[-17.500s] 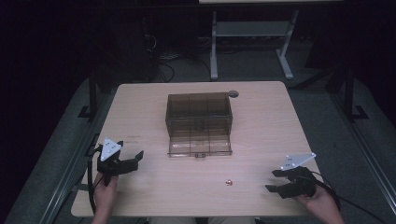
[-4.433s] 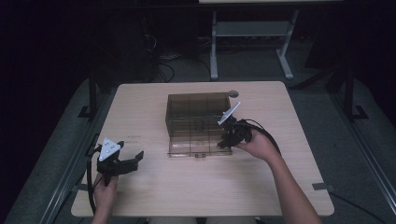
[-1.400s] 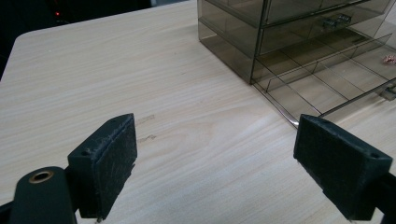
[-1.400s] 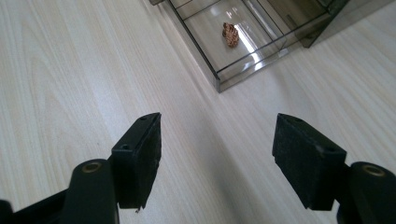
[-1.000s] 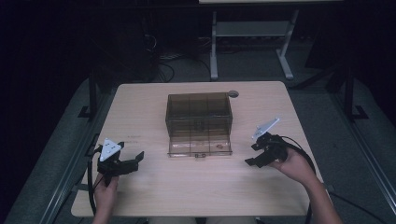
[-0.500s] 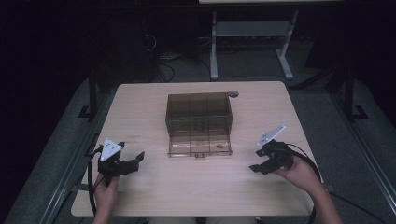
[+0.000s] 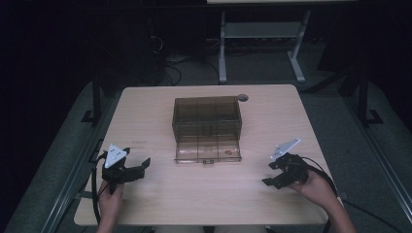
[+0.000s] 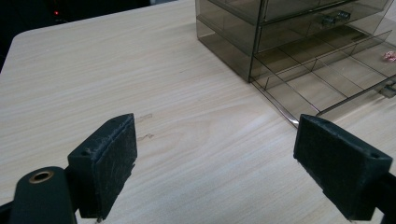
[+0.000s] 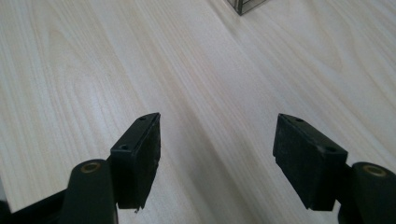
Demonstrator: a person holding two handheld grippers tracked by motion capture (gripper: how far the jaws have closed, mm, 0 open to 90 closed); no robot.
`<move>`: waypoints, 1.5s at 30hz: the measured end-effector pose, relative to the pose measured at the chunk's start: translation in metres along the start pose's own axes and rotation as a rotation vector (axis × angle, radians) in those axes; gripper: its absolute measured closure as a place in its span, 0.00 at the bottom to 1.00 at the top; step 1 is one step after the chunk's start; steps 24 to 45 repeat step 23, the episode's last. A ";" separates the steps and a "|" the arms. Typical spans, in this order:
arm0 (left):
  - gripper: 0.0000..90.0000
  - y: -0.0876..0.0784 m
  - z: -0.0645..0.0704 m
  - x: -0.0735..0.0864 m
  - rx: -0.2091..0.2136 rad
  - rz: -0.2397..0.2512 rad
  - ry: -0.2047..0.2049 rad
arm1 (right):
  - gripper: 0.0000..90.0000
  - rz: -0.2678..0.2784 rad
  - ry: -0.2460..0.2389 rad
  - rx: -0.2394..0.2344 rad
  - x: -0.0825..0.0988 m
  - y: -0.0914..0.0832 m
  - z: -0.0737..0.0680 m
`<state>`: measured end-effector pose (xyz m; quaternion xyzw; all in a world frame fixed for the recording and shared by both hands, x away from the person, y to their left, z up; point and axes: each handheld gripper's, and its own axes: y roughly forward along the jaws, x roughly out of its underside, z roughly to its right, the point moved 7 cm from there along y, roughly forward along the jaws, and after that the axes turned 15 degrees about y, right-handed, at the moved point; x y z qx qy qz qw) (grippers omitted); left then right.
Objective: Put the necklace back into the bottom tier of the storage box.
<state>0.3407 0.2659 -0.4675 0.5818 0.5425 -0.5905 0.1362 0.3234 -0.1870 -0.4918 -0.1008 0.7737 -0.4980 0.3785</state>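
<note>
**Right gripper drawn back from the open drawer**

Since the picture half a second earlier, the right gripper has been moved lower and a little further right in the high view, away from the box; the left gripper has been kept at the lower left. Both grippers are held empty, with jaws spread wide, above the bare table.

The lowest drawer is pulled out towards the person, and a small pink item is seen lying in its right compartment. It is judged that the item has been put there, so the right gripper is withdrawn to leave the drawer front free. The left gripper seems parked, well apart from the box.

In the left gripper view the drawer dividers and the pink item at the upper right edge are shown clearly; in the high view the item is only a small spot. In the right gripper view mostly wood grain is seen, with a corner of the box at the top.
</note>
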 end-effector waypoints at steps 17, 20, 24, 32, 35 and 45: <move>0.14 0.000 0.003 -0.001 0.006 0.000 0.003 | 0.35 0.016 0.010 -0.012 0.021 0.005 -0.012; 0.15 0.000 0.002 -0.001 0.003 -0.003 0.002 | 0.35 0.036 0.023 0.002 0.026 0.003 -0.014; 0.15 0.000 0.002 -0.001 0.002 -0.003 0.002 | 0.35 0.063 0.036 -0.008 0.031 0.001 -0.017; 0.15 0.000 0.002 -0.001 0.002 -0.003 0.002 | 0.35 0.063 0.036 -0.008 0.031 0.001 -0.017; 0.15 0.000 0.002 -0.001 0.002 -0.003 0.002 | 0.35 0.063 0.036 -0.008 0.031 0.001 -0.017; 0.15 0.000 0.002 -0.001 0.002 -0.003 0.002 | 0.35 0.063 0.036 -0.008 0.031 0.001 -0.017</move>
